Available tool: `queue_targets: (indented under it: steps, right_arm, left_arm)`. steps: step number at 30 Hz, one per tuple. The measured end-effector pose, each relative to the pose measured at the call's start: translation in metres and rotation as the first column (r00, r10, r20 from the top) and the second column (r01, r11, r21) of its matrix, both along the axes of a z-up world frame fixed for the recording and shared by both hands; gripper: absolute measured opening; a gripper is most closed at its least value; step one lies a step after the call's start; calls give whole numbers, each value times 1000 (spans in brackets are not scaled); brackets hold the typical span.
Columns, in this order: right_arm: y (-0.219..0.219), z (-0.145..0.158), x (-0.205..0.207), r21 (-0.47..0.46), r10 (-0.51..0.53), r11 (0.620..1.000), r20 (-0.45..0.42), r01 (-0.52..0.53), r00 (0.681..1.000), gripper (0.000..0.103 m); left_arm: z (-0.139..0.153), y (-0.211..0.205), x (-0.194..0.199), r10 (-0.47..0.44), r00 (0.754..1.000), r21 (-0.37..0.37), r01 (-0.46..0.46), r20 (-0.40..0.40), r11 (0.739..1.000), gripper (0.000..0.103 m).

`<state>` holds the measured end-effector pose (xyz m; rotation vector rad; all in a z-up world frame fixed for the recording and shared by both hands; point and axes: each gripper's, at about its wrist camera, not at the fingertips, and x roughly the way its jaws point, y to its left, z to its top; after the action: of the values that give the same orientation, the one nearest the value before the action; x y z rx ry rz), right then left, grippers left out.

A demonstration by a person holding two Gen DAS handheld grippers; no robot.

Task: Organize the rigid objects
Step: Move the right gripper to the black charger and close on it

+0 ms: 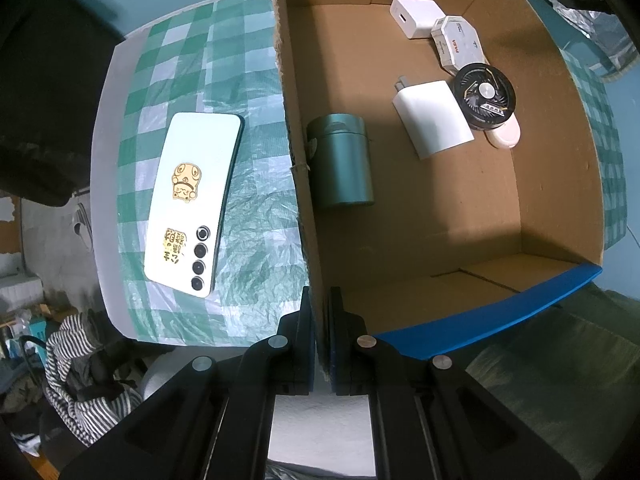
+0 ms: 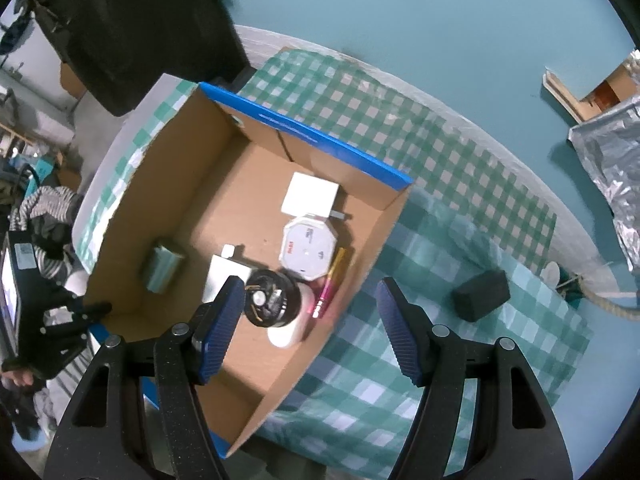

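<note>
Left gripper [image 1: 322, 304] clamped shut on cardboard box [image 1: 298, 184] side wall, pointed straight down. White phone [image 1: 192, 204] seen just left of it on checked cloth [image 1: 256, 216]. Green canister [image 1: 344, 160] just ahead inside box (lying on side). Right gripper [image 2: 310, 312] held open, nothing gripped, above round black fan [image 2: 272, 300]; black block [image 2: 482, 294] lies right, outside box.

You have a brown corrugated cardboard box [image 1: 420, 208] with matt walls and a blue printed rim, set on a crinkled, glossy green-checked plastic tablecloth [image 1: 256, 216]. Inside it, the dark green cylindrical tin [image 1: 342, 160] has a brushed, satin metal look; the two white chargers [image 1: 434, 118] are smooth plastic. Outside it, your white phone [image 1: 192, 200] is glossy, with gold stickers, and the black block [image 2: 482, 295] looks matt and rough, maybe foam.
</note>
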<state>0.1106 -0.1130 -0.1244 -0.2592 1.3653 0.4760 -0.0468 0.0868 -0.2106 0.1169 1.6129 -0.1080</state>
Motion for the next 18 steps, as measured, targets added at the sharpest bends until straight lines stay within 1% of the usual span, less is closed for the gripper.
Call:
queue_targets:
  steps: [10, 18]
  right_arm:
    - [-30, -6, 5, -35, -48, 998, -8, 47, 999, 69]
    - [-62, -21, 11, -78, -91, 993, -25, 89, 996, 69]
  left_arm:
    - [2, -3, 0, 3, 1000, 8, -3, 9, 1000, 5]
    - [4, -4, 1, 16, 1000, 12, -16, 9, 1000, 5]
